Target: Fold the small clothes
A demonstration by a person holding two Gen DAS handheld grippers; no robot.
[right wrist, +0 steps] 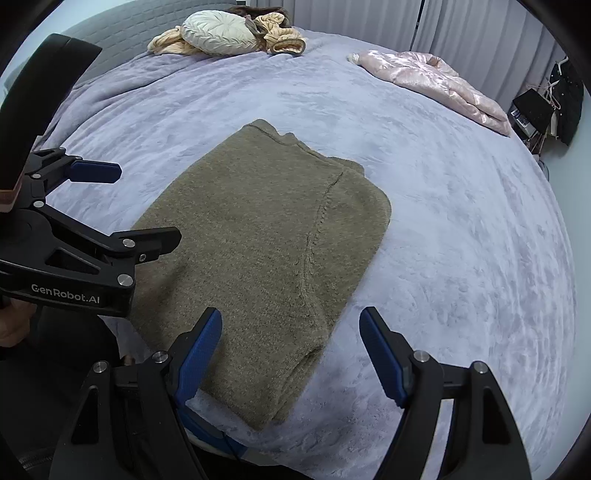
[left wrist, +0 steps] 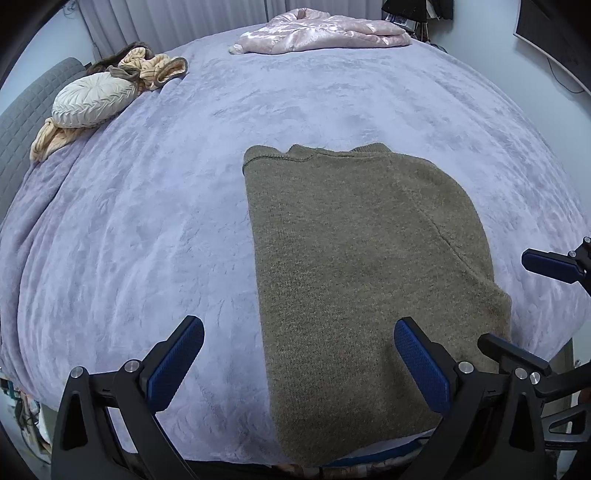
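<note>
While hovering wide open and empty, left gripper (left wrist: 299,363) and right gripper (right wrist: 291,356) over folded olive-brown knit sweater (left wrist: 354,266); risks pinching lilac plush bedspread (left wrist: 147,221) too.

Your left gripper (left wrist: 299,363) and right gripper (right wrist: 291,356) share black angular frames, silver round screws and blue ribbed pads (right wrist: 197,360) (white "GenRobot.AI" lettering marks the left one's side).

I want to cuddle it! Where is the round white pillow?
The round pleated white pillow lies at the bed's far edge by the grey headboard, on peach and brown clothes; top left in both views, far from the olive sweater.
</note>
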